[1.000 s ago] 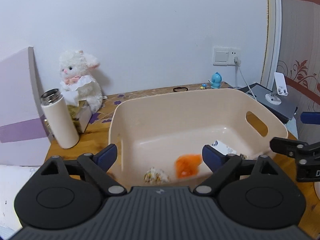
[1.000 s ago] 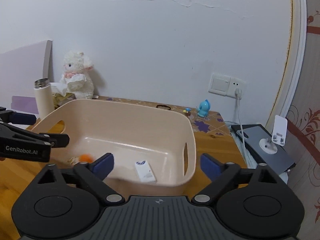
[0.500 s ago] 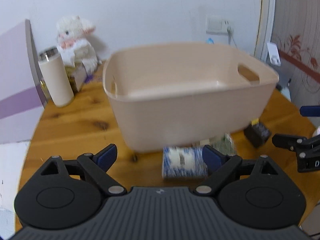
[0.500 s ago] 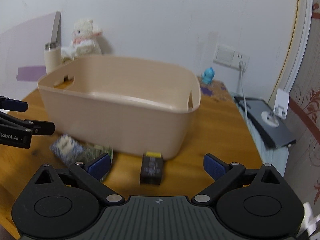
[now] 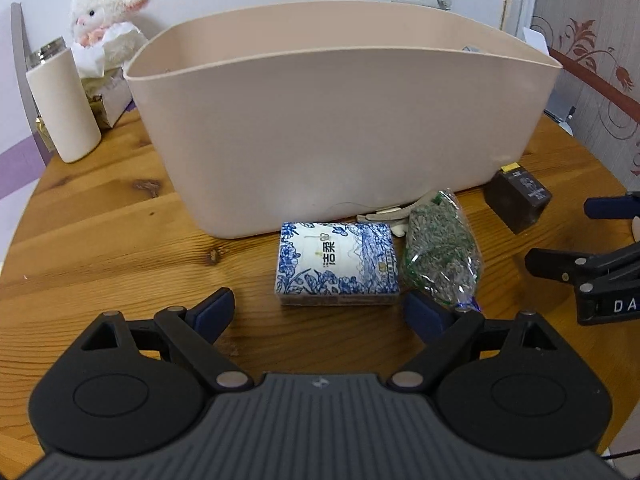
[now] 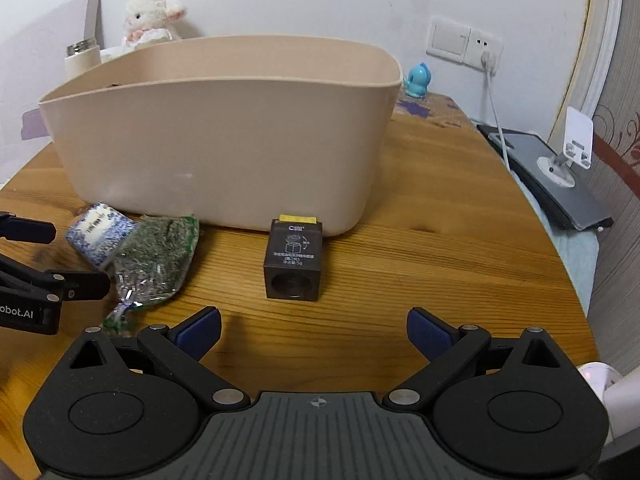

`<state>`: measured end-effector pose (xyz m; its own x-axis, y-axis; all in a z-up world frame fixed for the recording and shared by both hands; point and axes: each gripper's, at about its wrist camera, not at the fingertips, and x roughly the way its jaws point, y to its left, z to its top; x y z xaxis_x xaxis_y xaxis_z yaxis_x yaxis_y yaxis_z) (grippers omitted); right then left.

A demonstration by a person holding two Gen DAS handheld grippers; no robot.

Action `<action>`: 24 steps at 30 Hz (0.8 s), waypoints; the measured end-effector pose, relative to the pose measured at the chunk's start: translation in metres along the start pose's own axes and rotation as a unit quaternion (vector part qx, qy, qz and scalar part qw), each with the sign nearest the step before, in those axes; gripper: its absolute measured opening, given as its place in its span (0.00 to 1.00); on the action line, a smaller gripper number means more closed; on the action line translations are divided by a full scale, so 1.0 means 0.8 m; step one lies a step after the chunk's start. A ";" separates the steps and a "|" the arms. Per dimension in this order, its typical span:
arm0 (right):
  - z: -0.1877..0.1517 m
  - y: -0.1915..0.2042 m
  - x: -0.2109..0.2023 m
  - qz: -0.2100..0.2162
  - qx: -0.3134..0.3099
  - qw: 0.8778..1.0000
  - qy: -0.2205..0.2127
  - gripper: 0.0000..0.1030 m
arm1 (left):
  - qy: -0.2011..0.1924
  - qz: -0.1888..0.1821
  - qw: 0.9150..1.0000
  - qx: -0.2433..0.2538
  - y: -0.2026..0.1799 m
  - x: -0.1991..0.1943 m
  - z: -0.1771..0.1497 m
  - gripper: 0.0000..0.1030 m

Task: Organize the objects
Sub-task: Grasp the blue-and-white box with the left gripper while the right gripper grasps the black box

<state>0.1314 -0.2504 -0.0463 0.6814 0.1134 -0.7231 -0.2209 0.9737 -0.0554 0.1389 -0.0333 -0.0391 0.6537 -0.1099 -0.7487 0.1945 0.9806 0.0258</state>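
Observation:
A beige plastic bin [image 5: 340,120] stands on the round wooden table [image 5: 100,248]; it also shows in the right wrist view [image 6: 224,140]. In front of it lie a blue-and-white tissue pack [image 5: 337,262], a clear bag of green-grey bits [image 5: 440,248] and a dark small box [image 5: 518,198]. My left gripper [image 5: 320,312] is open and empty, low over the table just short of the tissue pack. My right gripper [image 6: 314,330] is open and empty, just short of the dark box [image 6: 293,260]. The bag [image 6: 158,258] and tissue pack [image 6: 98,232] lie to its left.
A white flask [image 5: 64,100], a plush lamb [image 5: 106,28] and a gift box stand at the back left. A small white item [image 5: 390,214] lies against the bin's base. A blue figurine [image 6: 418,80], wall socket with cable [image 6: 486,52] and a dark device with a phone stand [image 6: 560,168] are at right.
Both grippers have dropped from above the bin's inside down to table height in front of it. The objects on the table have come into view close ahead. Both stay open.

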 end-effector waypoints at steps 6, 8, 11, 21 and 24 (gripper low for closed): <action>0.008 0.003 0.018 0.003 -0.001 1.000 -0.011 0.95 | -0.014 0.002 1.000 -0.014 0.004 0.013 0.009 0.90; 0.012 0.007 0.023 0.000 -0.007 1.000 -0.014 0.87 | -0.017 0.005 1.000 -0.019 0.005 0.016 0.011 0.89; 0.017 0.012 0.027 -0.001 -0.010 1.000 -0.026 0.72 | -0.025 0.007 0.999 -0.019 0.005 0.015 0.013 0.75; 0.016 0.018 0.020 0.011 -0.019 0.999 -0.033 0.29 | -0.020 0.001 1.000 -0.019 0.012 0.004 0.012 0.63; 0.014 0.016 0.009 0.012 -0.019 0.999 -0.035 0.28 | -0.016 -0.007 1.000 -0.025 0.013 -0.004 0.010 0.63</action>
<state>0.1413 -0.2351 -0.0448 0.7228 0.1511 -0.6744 -0.2628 0.9626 -0.0660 0.1444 -0.0237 -0.0312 0.6743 -0.1288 -0.7271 0.1675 0.9857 -0.0192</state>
